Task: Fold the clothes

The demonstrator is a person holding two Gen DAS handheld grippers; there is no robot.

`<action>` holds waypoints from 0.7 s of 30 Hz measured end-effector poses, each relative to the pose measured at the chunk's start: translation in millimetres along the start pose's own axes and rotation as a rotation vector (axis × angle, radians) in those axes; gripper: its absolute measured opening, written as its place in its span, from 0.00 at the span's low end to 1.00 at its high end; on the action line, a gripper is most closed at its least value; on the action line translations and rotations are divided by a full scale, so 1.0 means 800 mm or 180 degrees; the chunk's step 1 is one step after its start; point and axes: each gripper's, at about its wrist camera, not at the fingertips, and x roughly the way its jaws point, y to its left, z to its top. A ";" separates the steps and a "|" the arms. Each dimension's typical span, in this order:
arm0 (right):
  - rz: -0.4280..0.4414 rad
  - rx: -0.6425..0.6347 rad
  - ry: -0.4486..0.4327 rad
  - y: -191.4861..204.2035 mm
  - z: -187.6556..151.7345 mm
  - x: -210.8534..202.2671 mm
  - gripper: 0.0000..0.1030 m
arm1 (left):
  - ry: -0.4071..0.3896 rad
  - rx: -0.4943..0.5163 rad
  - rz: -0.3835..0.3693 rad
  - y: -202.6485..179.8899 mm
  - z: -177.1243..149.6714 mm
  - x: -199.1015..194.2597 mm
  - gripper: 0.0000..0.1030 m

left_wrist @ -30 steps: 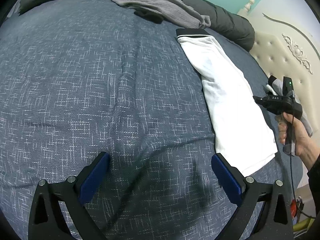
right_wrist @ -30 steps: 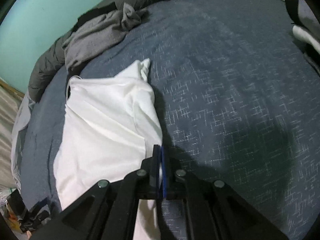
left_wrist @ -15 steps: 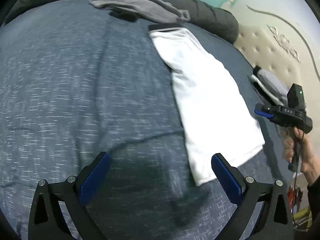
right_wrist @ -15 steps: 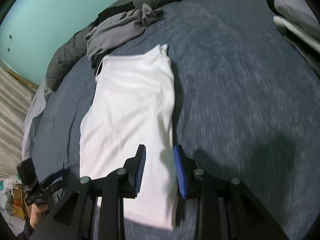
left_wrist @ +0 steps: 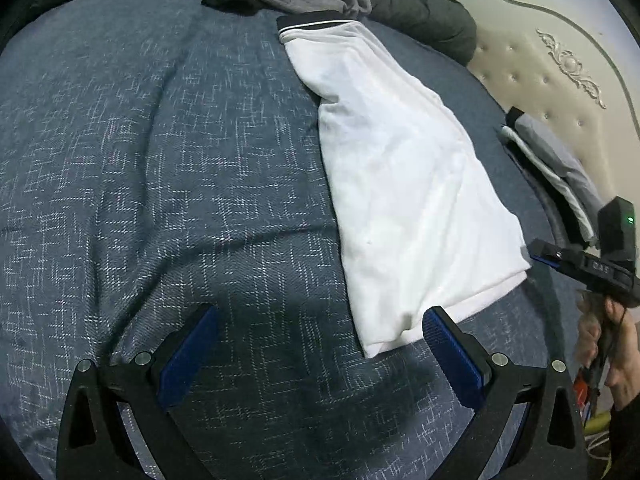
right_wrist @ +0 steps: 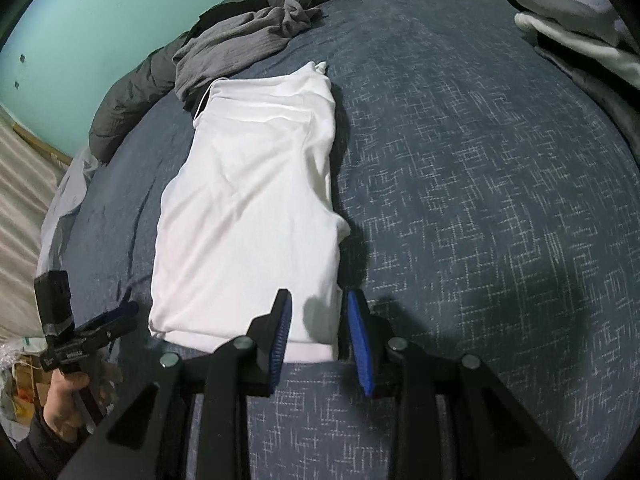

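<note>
The white shirt lies on the bed as a long narrow strip, its sides already folded in, the dark-trimmed collar end toward the far edge of the bed where a loose grey garment and a dark duvet are heaped. The hem end lies nearest the two tools. So the step in hand looks like the lengthwise fold: the strip is made, and what remains is to bring the hem up toward the collar.

The right tool has just been opening; its blue pads stand a little apart over the hem's right corner, with cloth seen between them but, as far as can be told, not pinched. The left tool is spread wide and holds nothing; the hem's left corner lies just ahead of its right finger. Seen from the right wrist camera, it hangs just off the hem's other corner.

The next move, I judge, calls for each tool to take one hem corner, catching all the layers, then lift both evenly and carry the hem over to the collar so that the strip halves without skewing. The right side edge bulges a little midway and may need smoothing.

No containers are in view. A stack of folded clothes sits by the bed's right edge, near the headboard.
</note>
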 end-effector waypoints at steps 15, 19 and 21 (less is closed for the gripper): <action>0.0052 0.0009 -0.0008 0.004 -0.004 0.007 0.28 | 0.0050 -0.0032 0.0005 -0.006 -0.009 0.017 1.00; 0.0051 0.0029 -0.0011 0.001 -0.005 0.006 0.28 | 0.0044 -0.0012 0.0003 -0.010 -0.010 0.014 0.99; 0.0048 0.0036 -0.0020 0.001 -0.006 0.005 0.28 | -0.0007 -0.0038 -0.0046 -0.009 -0.010 0.008 0.99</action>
